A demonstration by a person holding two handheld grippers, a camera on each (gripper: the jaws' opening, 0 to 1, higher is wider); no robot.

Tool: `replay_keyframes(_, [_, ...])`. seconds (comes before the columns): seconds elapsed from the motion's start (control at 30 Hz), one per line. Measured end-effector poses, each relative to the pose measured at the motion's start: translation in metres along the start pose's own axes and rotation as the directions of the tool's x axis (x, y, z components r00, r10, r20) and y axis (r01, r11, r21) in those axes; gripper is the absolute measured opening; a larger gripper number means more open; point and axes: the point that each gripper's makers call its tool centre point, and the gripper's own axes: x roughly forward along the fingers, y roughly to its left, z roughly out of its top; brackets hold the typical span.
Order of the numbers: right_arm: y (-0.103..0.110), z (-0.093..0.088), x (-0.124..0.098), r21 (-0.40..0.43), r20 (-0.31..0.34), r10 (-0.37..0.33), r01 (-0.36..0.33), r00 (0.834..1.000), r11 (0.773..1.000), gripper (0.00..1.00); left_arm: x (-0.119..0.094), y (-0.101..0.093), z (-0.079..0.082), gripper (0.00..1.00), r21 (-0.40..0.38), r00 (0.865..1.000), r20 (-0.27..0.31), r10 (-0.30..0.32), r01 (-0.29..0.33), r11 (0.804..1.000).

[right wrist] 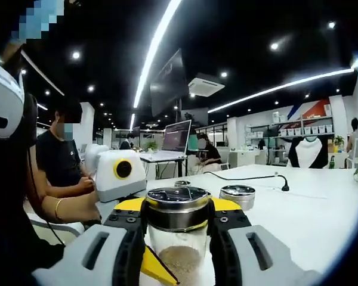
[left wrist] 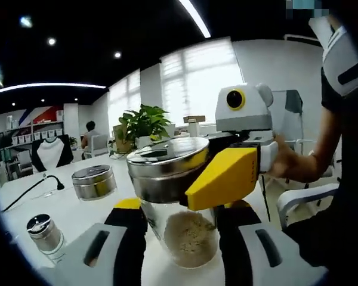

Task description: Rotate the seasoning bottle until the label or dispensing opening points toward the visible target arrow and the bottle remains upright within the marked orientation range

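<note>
The seasoning bottle (left wrist: 188, 238) is a clear glass jar with pale powder in its lower part and a steel lid (left wrist: 164, 164). It stands upright on the white table (left wrist: 77, 214). My left gripper (left wrist: 182, 208) is shut on the glass body, one black finger on each side. My right gripper (left wrist: 222, 177) comes in from the right, with a yellow jaw pressed on the lid. In the right gripper view, my right gripper (right wrist: 178, 208) is shut on the bottle's lid (right wrist: 178, 199). The left gripper's yellow jaw (right wrist: 158, 269) shows low against the glass. No label or arrow is visible.
A squat steel-lidded jar (left wrist: 93, 182), a small shaker (left wrist: 46, 234) and a black cable (left wrist: 33, 187) lie to the left on the table. Two more tins (right wrist: 237, 195) stand behind the bottle. A seated person (right wrist: 59, 161) is at the left, and a plant (left wrist: 144, 122) stands behind.
</note>
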Motion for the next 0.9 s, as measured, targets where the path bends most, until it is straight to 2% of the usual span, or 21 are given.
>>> replay_keyframes(0.1, [-0.003,0.006,0.000,0.015,0.035,-0.017,0.016,0.999,1.000,0.39,0.001,0.002,0.006,0.48,-0.042,0.999,0.034,0.034,-0.033,0.999])
replay_keyframes(0.23, [-0.006,0.009,-0.001,0.031,0.058,-0.045,0.044,0.997,0.999,0.41,0.003,0.000,0.010,0.46,-0.044,0.996,0.058,0.062,-0.059,0.997])
replay_keyframes(0.37, [-0.008,0.003,-0.001,0.002,0.031,-0.079,0.078,0.996,0.997,0.43,0.008,-0.003,0.005,0.45,-0.022,0.995,0.037,0.091,-0.090,0.996])
replay_keyframes(0.63, [-0.011,0.003,-0.002,-0.003,0.031,-0.116,0.116,0.993,0.993,0.44,0.010,0.001,0.005,0.45,-0.049,0.985,0.048,0.166,-0.164,0.985])
replay_keyframes(0.73, [-0.012,0.002,-0.001,0.014,0.019,-0.128,0.128,0.992,0.992,0.44,0.009,0.004,0.004,0.45,-0.033,0.974,0.029,0.223,-0.222,0.974])
replay_keyframes(0.8, [-0.013,0.002,-0.001,0.058,0.019,-0.132,0.130,0.991,0.990,0.43,0.005,0.011,0.006,0.45,-0.041,0.950,0.038,0.309,-0.307,0.951])
replay_keyframes(0.9, [-0.011,0.003,-0.002,0.064,0.024,-0.133,0.132,0.991,0.989,0.43,0.004,0.009,0.007,0.45,-0.057,0.930,0.050,0.364,-0.361,0.931])
